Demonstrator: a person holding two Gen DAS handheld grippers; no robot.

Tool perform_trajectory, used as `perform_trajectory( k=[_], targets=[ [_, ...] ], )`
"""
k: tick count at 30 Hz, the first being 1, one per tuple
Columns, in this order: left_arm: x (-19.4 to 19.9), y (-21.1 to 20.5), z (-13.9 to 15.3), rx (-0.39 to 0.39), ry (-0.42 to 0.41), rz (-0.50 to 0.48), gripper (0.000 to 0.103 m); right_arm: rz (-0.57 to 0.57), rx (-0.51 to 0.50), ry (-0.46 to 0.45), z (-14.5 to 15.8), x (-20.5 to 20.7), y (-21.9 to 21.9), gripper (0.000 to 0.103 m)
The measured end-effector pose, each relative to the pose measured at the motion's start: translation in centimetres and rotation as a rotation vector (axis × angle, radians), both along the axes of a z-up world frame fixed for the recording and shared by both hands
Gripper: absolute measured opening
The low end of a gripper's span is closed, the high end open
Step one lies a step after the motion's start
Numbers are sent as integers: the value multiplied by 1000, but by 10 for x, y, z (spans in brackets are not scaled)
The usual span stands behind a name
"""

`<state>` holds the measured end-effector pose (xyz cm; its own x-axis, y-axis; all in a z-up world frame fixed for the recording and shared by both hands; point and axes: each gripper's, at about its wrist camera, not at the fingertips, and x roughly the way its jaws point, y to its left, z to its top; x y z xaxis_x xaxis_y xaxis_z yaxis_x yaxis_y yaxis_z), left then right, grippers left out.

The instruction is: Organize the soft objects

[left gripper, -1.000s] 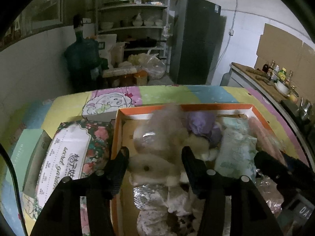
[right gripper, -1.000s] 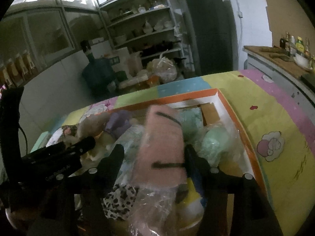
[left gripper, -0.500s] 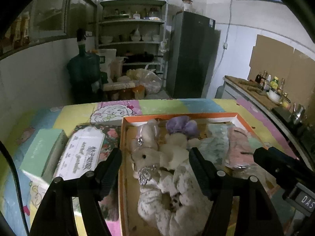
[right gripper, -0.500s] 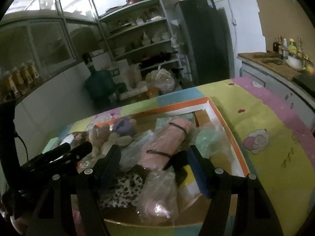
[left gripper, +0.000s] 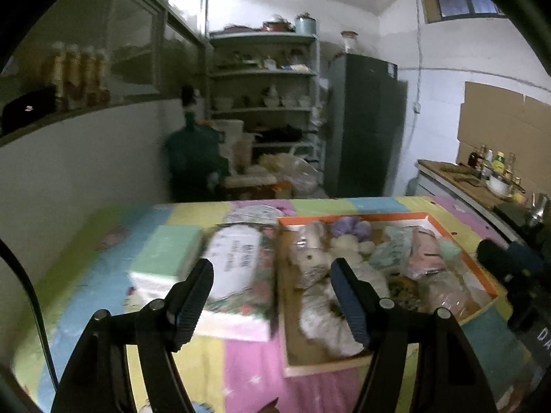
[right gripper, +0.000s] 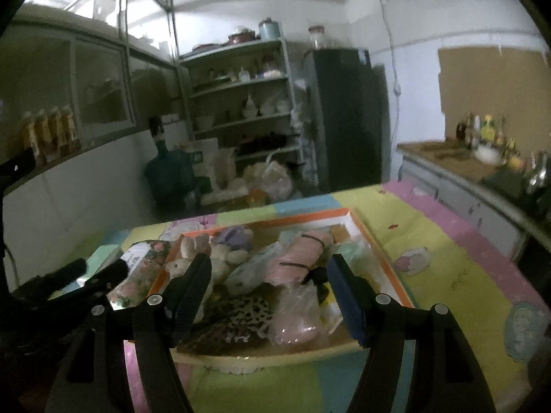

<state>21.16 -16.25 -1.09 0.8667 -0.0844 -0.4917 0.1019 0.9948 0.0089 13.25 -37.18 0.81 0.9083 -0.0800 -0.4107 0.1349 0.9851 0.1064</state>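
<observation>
Orange-rimmed box (right gripper: 375, 241) of soft toys sits on the quilted desk (right gripper: 447, 261). Both tongs hover just short of it, apart from the contents. Left tongs (left gripper: 272, 275) released, empty. Right tongs (right gripper: 268, 272) released, empty; pink roll (right gripper: 303, 254) lies beyond them, inside the box.

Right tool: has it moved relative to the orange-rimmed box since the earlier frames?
Yes. The right tool has backed away from the orange-rimmed box, empty, jaws having just opened.
</observation>
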Motion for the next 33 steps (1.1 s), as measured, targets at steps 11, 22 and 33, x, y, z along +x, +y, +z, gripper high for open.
perform_trajectory(
  k=[11,22,33],
  targets=[
    [-73,51,10,0,-125,38,70,-75,-192,-215,20,-78,70,77],
    [-133,104,15,-5,-127,115,70,-14,-58,-180,16,-134,107,77],
    [-196,122,20,-32,-144,89,70,27,-45,-109,23,-183,132,77]
  ],
)
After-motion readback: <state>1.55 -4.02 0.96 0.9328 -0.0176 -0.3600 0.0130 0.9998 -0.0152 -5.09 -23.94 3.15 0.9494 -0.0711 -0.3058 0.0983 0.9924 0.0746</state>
